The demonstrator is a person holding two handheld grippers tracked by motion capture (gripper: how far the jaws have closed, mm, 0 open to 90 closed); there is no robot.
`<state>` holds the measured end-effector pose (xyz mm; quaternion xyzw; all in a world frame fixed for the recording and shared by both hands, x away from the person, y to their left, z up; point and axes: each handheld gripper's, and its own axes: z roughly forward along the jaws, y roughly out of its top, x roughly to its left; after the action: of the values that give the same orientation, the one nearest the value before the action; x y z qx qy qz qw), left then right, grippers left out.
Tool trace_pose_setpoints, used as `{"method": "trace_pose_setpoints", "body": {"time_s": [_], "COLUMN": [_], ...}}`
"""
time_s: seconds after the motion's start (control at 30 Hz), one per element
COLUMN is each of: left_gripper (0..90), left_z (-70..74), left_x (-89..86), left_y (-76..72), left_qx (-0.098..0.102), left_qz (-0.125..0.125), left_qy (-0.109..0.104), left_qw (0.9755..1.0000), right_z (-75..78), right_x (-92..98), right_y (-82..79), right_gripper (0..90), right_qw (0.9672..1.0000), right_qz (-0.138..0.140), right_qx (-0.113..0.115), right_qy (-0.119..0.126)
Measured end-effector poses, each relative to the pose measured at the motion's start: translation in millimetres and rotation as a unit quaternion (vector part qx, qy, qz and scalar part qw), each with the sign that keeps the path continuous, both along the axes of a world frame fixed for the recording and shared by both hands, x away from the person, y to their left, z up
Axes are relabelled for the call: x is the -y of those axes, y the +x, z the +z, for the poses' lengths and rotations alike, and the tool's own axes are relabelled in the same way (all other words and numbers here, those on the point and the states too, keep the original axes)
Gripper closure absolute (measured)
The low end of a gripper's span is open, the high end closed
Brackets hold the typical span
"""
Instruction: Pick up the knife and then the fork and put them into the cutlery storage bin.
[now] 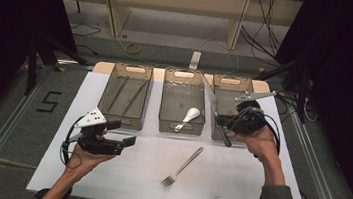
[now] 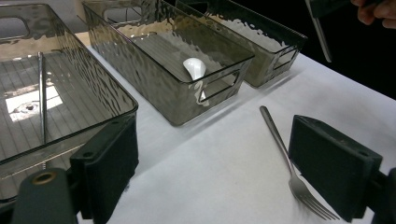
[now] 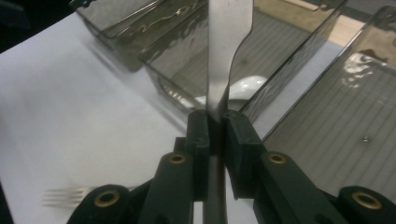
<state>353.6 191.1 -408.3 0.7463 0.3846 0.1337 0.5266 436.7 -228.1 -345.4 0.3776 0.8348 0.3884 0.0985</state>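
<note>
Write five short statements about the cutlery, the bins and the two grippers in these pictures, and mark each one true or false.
1. The right gripper is shut on a knife. True.
2. The fork lies inside the middle bin. False: it lies on the white table cover, in front of the bins.
3. A white spoon lies in the middle bin. True.
4. The left gripper holds the fork. False: its jaws stand open with nothing between them, and the fork lies on the cover beside one jaw.
5. The left bin holds long thin utensils. True; what kind they are is too hard to tell.
</note>
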Motion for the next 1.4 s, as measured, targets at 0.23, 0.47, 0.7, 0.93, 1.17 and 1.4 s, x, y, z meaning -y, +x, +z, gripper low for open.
{"method": "trace_pose_setpoints", "body": {"time_s": [0.23,0.47,0.7,0.93,1.17,1.4], "left_gripper": [15.3,15.3,15.3,15.2,15.3,15.3], "left_z": [0.4,0.8,0.6,1.0,0.9,1.2], "left_x": [-0.8,-0.9,-1.1,-1.2,-0.8,-1.2], "left_y": [-0.3,-0.5,-0.5,-0.9,-0.9,-1.2], "left_qx": [-0.001,0.000,0.000,0.002,0.002,0.004], "left_qz": [0.001,0.000,0.002,0.000,0.000,0.000], "left_qy": [-0.003,-0.006,-0.007,-0.004,-0.005,-0.005], "left_qw": [1.0000,1.0000,1.0000,1.0000,1.0000,1.0000], "right_z": [9.4,8.6,0.1,-11.5,-24.8,-36.7], "right_x": [9.4,17.6,22.7,29.1,29.7,30.0], "right_y": [24.2,47.2,61.9,76.0,84.1,86.1], "right_gripper": [81.3,81.3,81.3,81.2,81.2,81.2], "right_qw": [0.9992,0.9970,0.9946,0.9912,0.9885,0.9858], "right_qz": [-0.035,-0.074,-0.100,-0.130,-0.148,-0.163], "right_qx": [0.003,-0.001,-0.004,-0.009,-0.020,-0.030], "right_qy": [0.017,0.024,0.029,0.024,0.023,0.031]}}
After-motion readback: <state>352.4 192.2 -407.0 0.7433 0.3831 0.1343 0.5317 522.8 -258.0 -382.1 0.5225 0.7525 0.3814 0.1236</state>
